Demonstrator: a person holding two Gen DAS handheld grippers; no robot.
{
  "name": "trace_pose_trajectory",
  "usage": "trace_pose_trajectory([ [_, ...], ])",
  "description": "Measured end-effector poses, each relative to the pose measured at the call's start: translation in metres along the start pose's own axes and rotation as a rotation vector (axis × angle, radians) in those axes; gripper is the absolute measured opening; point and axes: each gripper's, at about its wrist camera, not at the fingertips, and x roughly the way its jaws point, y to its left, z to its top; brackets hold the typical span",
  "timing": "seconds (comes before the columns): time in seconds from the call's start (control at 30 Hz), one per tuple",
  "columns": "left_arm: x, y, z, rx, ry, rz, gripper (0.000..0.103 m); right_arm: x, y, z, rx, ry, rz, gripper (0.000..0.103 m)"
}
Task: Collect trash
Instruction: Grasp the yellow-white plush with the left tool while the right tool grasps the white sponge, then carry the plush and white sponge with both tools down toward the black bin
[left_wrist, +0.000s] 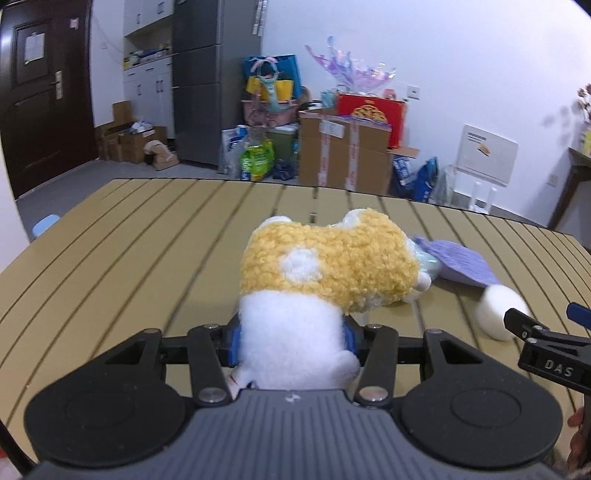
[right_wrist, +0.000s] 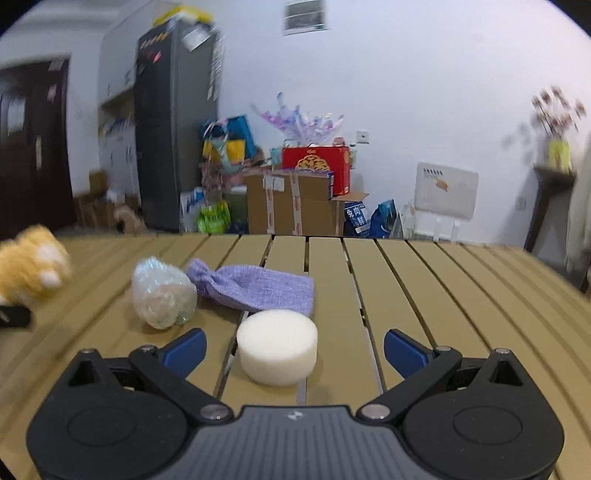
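My left gripper (left_wrist: 293, 345) is shut on a plush toy (left_wrist: 328, 273) with a yellow curly back and white belly, lifted above the slatted table (left_wrist: 147, 251). The toy also shows blurred at the left edge of the right wrist view, plush toy (right_wrist: 31, 267). My right gripper (right_wrist: 293, 352) stands open, its blue pads on either side of a white foam disc (right_wrist: 277, 347) that rests on the table, apart from both pads. Behind the disc lie a purple cloth pouch (right_wrist: 258, 286) and a crumpled clear plastic wrapper (right_wrist: 162, 295). The disc (left_wrist: 498, 310) and pouch (left_wrist: 461, 264) appear right of the toy.
The tan slatted table (right_wrist: 443, 295) stretches ahead to its far edge. Beyond it stand cardboard boxes (left_wrist: 343, 155), a red box (left_wrist: 371, 114), bags, a grey refrigerator (left_wrist: 199, 81) and a dark door (left_wrist: 37, 92). A small side table (right_wrist: 550, 206) stands at right.
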Motion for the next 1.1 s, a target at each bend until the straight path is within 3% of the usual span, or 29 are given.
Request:
trace_pose_trajectory([
  [0.23,0.009,0.020,0.006,-0.019,-0.004,0.017,0.049,0.050,0.006,0.008,0.009,0.142,0.006,0.085],
  [0.3,0.011,0.022,0.006,-0.017,-0.007,0.019,0.049,0.059,0.001,0.008,0.051,0.183,0.027,0.068],
  [0.37,0.014,0.023,0.006,-0.022,0.001,0.019,0.049,0.060,-0.001,0.008,0.073,0.170,0.026,0.056],
  [0.73,0.000,0.020,-0.001,-0.027,0.007,0.006,0.049,0.021,-0.001,0.005,0.072,0.120,0.046,0.053],
  [1.1,-0.051,0.019,-0.016,-0.012,-0.005,-0.004,0.049,-0.053,0.004,0.008,0.032,0.069,0.072,0.053],
])
